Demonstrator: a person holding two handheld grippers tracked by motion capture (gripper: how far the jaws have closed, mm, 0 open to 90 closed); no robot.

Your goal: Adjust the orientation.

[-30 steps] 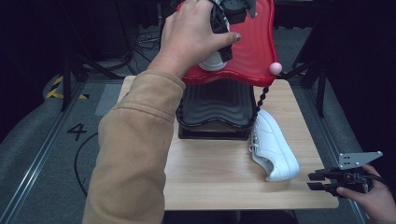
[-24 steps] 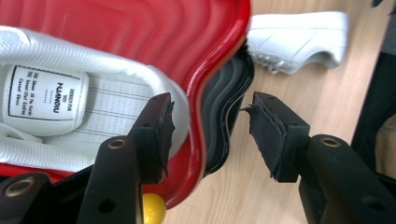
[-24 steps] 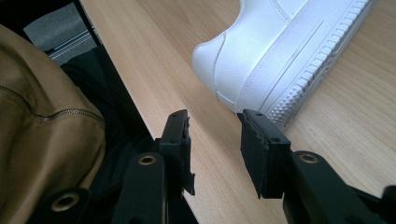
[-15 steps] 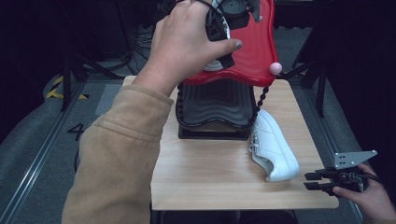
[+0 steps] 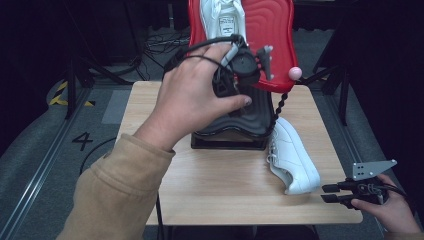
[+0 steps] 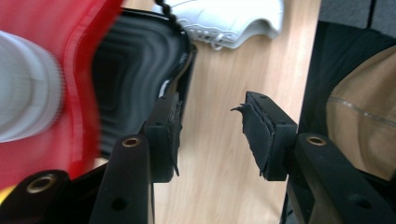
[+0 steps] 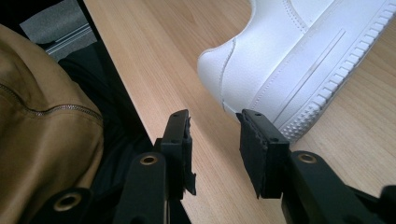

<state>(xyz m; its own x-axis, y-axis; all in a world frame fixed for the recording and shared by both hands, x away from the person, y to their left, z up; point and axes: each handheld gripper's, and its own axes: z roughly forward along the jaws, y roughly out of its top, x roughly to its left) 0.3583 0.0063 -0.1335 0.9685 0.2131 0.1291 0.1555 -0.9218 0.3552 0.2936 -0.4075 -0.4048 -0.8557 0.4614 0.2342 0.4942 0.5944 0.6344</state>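
Compared with half a second ago, the left hand (image 5: pixel 197 95) has dropped from the top of the red lid (image 5: pixel 272 30) toward the middle of the case, and a white shoe (image 5: pixel 220 17) it was covering now shows against the upright lid at the far edge of the high view. The right hand (image 5: pixel 387 210) has barely shifted at the near right corner of the table (image 5: pixel 200 195).

The case stands at the far middle of the table: a ribbed black base (image 5: pixel 250 117) with the red lid raised behind it, a pink knob (image 5: pixel 295 73) at the lid's right edge and a black beaded cord (image 5: pixel 279 104) hanging from there.

A second white shoe (image 5: pixel 292 157) lies on its side just right of the base, heel toward the near edge.

The left gripper (image 6: pixel 212 123) hangs above the base and the bare wood, its jaws well apart and holding nothing. The right gripper (image 7: pixel 215 135) sits low at the table's near right edge, its jaws apart and empty, the second shoe's heel just beyond them. A tan sleeve (image 5: pixel 120 195) covers the left forearm.
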